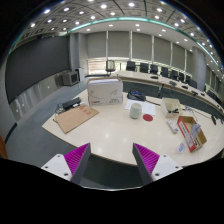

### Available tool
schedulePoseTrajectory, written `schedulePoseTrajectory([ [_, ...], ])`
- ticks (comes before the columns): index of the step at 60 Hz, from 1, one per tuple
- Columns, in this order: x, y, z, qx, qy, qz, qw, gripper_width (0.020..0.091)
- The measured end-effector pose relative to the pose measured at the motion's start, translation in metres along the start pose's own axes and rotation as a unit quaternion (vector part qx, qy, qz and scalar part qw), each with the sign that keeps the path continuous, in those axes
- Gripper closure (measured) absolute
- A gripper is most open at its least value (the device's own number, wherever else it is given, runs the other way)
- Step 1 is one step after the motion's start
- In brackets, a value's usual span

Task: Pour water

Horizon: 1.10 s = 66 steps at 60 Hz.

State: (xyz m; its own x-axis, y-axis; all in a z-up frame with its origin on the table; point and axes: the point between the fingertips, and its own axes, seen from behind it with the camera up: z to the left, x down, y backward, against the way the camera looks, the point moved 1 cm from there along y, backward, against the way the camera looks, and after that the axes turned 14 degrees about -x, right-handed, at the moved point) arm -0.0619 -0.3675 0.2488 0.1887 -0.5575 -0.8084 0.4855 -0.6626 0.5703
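The hand-held gripper (110, 160) hangs open and empty above the table's (120, 135) near edge; what may be a cup (136, 111) stands mid-table.

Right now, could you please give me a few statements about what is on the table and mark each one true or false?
1. The hand-held gripper is open and holds nothing. True.
2. A white cup stands on the table, beyond the fingers. True.
3. The white cup stands between the fingers. False: it is well ahead of them, out on the table.
4. A flat sheet of cardboard lies on the table. True.
5. The white box sits on the floor. False: it stands on the table, behind the cardboard.
6. The round red thing lies inside the cup. False: it lies on the table beside it.
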Motion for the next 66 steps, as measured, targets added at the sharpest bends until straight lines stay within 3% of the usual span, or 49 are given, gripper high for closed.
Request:
schedulePoseTrajectory([
  [7,0.004,0.006,-0.021,0.015,-0.016,-0.005,1.0,0.024],
  [37,0.07,0.056,-0.339,0.133,-0.076,-0.053,0.987,0.0241],
  [55,0.072,0.01,-0.47,0.142,-0.076,-0.096,0.982,0.0245],
  [62,0.069,-0.016,-0.497,0.146,-0.071,-0.1,0.982,0.0298],
  [66,0.069,-0.036,-0.509,0.14,-0.061,-0.097,0.984,0.0364],
])
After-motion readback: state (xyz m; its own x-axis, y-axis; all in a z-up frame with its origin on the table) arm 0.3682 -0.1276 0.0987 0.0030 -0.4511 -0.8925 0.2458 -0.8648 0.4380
